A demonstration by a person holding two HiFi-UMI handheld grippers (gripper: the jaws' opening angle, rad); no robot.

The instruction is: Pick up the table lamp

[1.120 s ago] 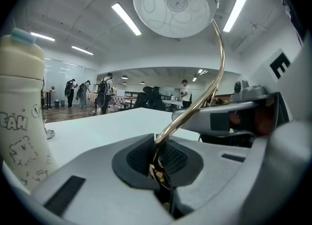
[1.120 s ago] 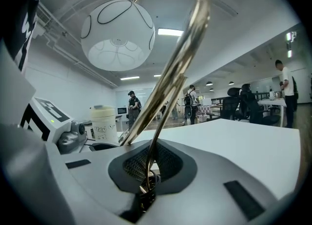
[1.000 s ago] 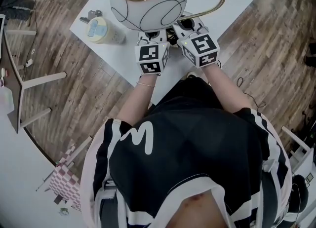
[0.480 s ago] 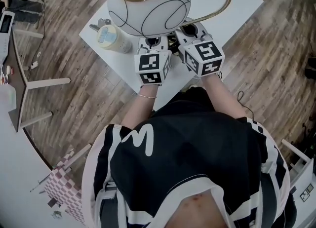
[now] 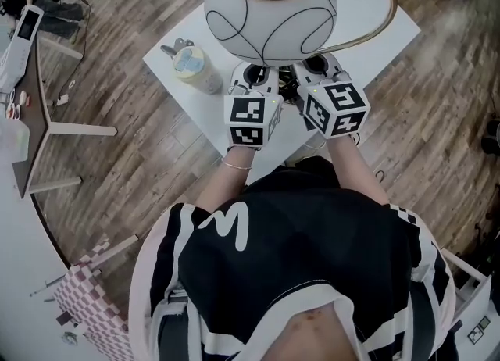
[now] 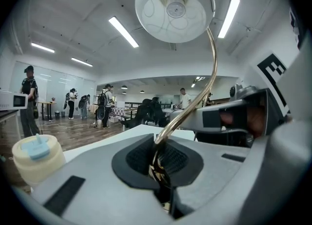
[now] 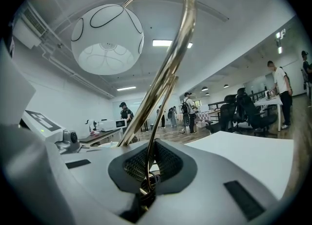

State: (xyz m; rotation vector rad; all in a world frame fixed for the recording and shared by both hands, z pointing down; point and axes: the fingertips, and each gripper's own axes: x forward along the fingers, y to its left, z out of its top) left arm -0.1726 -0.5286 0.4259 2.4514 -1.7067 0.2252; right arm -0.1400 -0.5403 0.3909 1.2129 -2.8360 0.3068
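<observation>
The left gripper (image 6: 159,173) is pinched tight on the thin brass stem (image 6: 197,100) of the table lamp, which is caught low between its ribbed pads. The right gripper (image 7: 146,173) is clamped the same way on the same stem (image 7: 165,73). In the head view the two sit side by side, almost touching, over the near edge of the white table (image 5: 355,0). Neither hand is meaningfully nearer the lamp, since both already have it.

From the jaws the stem's long axis runs steeply upward. It then swings out towards the person's right and hooks back over, ending at the round white shade (image 5: 271,8). That shade hangs above the grippers and slightly beyond them, away from the person.

The load therefore sits high and forward of the grip, so I judge the lift should go straight up with both wrists held level to stop the shade tipping away. The lamp's foot is hidden, so I cannot tell whether it is clear of the table. A cream jar (image 5: 194,68) stands on the table just left of the shade.
</observation>
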